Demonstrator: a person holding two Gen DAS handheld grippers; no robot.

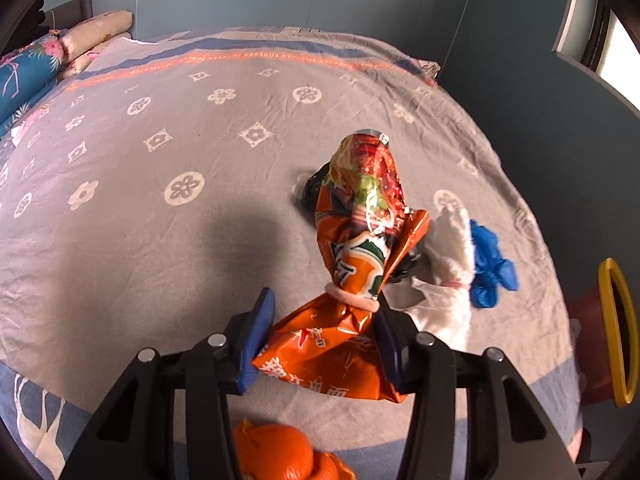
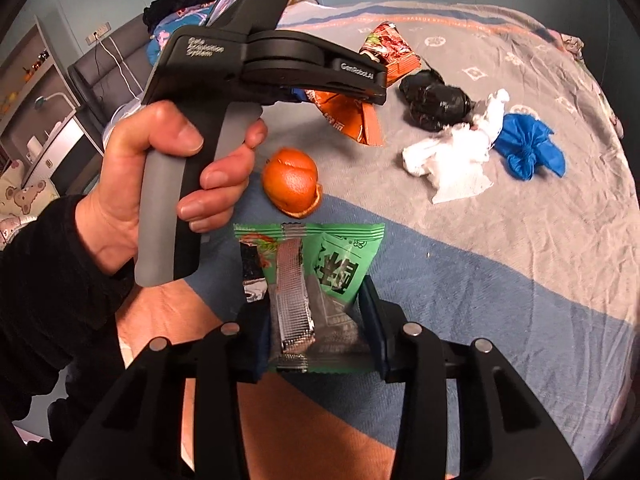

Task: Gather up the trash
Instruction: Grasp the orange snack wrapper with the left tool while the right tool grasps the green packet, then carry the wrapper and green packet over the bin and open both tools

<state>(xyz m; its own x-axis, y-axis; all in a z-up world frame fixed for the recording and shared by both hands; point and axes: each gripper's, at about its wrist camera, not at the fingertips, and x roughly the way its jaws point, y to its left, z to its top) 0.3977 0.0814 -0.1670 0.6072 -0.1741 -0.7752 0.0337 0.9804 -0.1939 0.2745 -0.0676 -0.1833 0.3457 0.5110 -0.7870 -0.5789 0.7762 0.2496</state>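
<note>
My left gripper [image 1: 323,302] is shut on a crumpled orange snack bag [image 1: 360,240] tied with a pink band. The bag stands up off the bed between the blue pads. In the right wrist view the same bag [image 2: 352,116] hangs from that gripper, which a hand [image 2: 160,168] holds. My right gripper [image 2: 310,300] is shut on a green snack wrapper [image 2: 336,256] with a silver seam. On the bedspread lie an orange peel [image 2: 292,180], a black plastic wad [image 2: 436,100], white tissue [image 2: 452,160] and a blue crumpled glove [image 2: 528,148].
The grey patterned bedspread [image 1: 160,220] stretches wide to the left and back. Pillows [image 1: 100,28] are stacked at the far left corner. A yellow-rimmed container [image 1: 618,332] stands off the bed's right edge. Shelves and a headboard [image 2: 104,76] are at the left.
</note>
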